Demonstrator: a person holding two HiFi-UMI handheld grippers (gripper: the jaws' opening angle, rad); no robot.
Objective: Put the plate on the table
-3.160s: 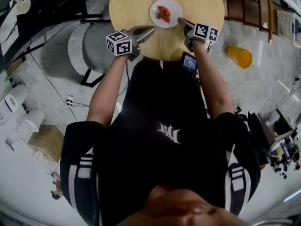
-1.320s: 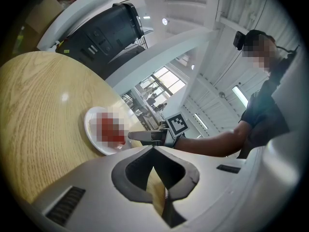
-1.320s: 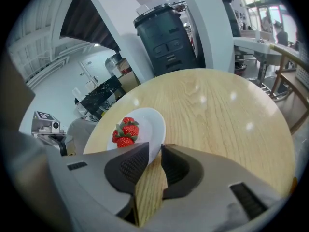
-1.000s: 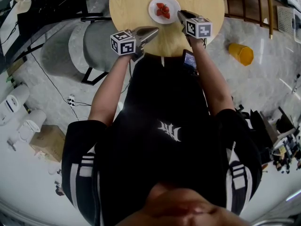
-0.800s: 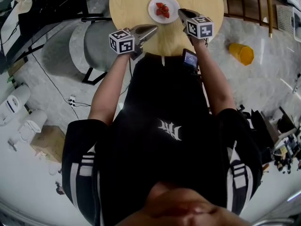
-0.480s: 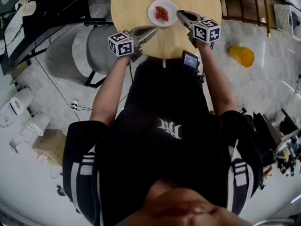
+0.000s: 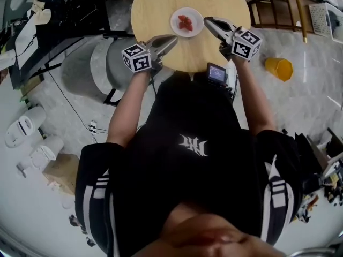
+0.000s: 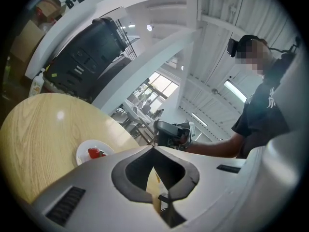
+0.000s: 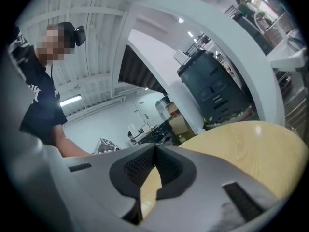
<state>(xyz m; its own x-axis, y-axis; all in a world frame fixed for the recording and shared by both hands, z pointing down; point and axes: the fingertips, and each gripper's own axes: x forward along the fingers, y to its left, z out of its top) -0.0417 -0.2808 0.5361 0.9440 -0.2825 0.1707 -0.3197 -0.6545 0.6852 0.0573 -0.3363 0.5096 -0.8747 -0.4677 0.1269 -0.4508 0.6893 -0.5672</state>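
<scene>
In the head view, the plate [image 7: 187, 22] with its red fruit pieces [image 7: 185, 22] lies flat on the round wooden table [image 7: 161, 4], just as it did three seconds back. The right gripper [image 7: 206, 20] has its tips just beside the plate's right rim, and its marker cube has drawn a little back toward the person. The left gripper [image 7: 172, 38] still hangs over the table's near edge, apart from the plate.

In the left gripper view, the jaws meet at the tips with nothing between them, and the plate sits beyond on the left.

In the right gripper view, the jaws are closed and empty over the tabletop.
</scene>
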